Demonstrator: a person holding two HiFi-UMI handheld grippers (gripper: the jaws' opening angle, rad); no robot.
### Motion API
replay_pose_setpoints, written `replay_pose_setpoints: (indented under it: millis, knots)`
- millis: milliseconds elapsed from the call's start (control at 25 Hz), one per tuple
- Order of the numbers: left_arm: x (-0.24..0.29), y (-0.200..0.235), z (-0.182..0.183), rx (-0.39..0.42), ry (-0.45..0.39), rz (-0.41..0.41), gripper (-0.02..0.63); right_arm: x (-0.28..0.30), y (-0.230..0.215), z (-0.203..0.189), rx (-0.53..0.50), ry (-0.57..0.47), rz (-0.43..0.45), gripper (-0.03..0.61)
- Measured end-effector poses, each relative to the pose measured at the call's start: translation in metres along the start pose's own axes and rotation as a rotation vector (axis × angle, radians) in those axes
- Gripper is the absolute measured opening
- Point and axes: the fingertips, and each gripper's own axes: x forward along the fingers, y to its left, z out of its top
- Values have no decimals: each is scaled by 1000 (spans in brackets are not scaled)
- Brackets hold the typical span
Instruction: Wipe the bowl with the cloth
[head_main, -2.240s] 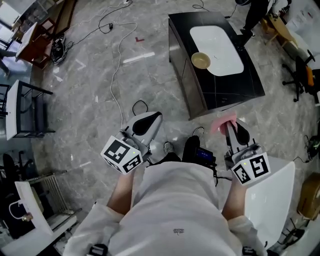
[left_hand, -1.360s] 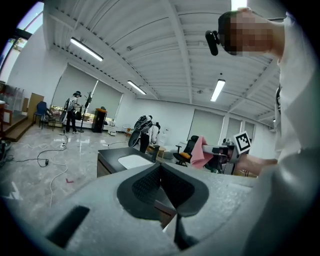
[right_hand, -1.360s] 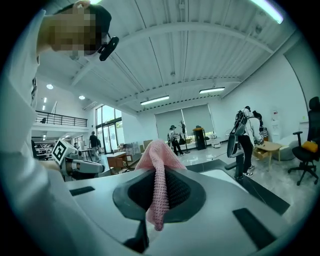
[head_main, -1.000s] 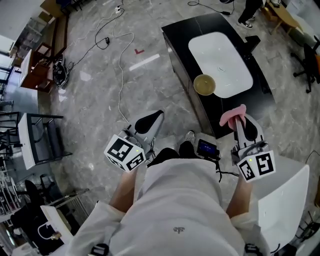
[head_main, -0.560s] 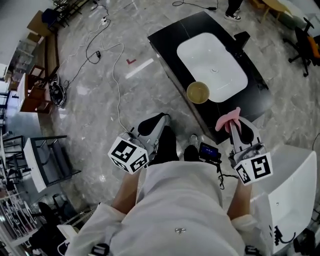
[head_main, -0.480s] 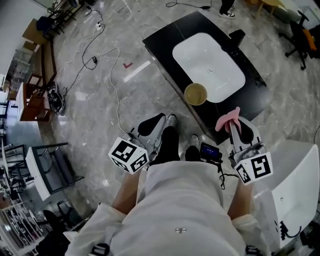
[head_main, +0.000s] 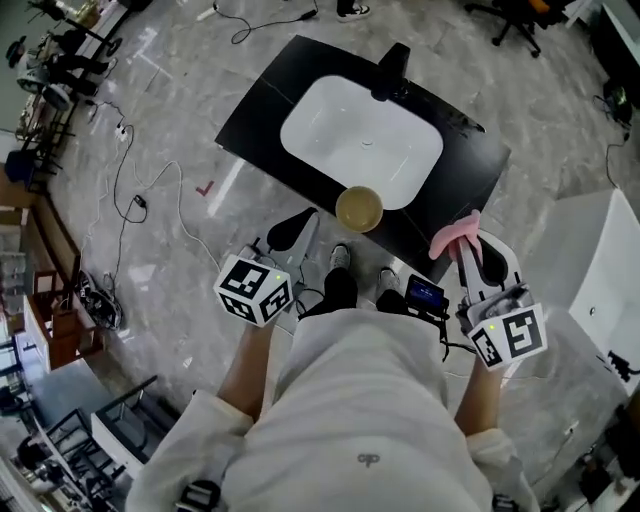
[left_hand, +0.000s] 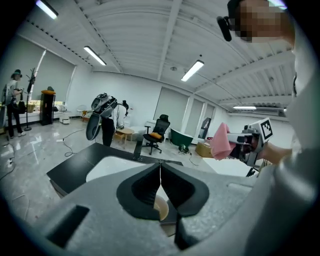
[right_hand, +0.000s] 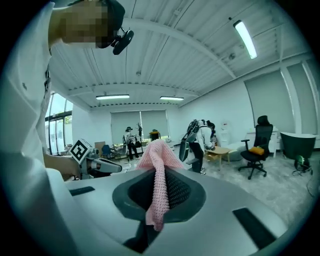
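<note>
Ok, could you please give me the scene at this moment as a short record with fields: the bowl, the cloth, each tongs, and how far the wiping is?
bowl: tan, upright, on the black counter at the near rim of the white basin
cloth: pink, hanging from the right tongs
left tongs: shut, empty, pointing toward the bowl, not touching it
right tongs: shut on the cloth, apart from the bowl
wiping: not yet begun
</note>
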Motion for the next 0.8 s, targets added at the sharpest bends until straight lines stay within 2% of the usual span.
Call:
replay_pose_setpoints:
  millis: [160,440,560,680,800]
  knots:
    - [29,21,2,17,38,-97,14,-1,-2,0,19,0,-135,15]
    - [66,38,-16,17,127,-245,15,-3,7,-5,38,5,-301,15]
    - [79,48,-30,-2,169,-275,29,-1,15,-10,50,20,-345,15]
    - [91,57,-52,-57,230,-306,114,3,21,-15,59,38,-372,15]
    - [103,64,-74,-96,288,-313,115,5,23,-16,69,51,-395,15]
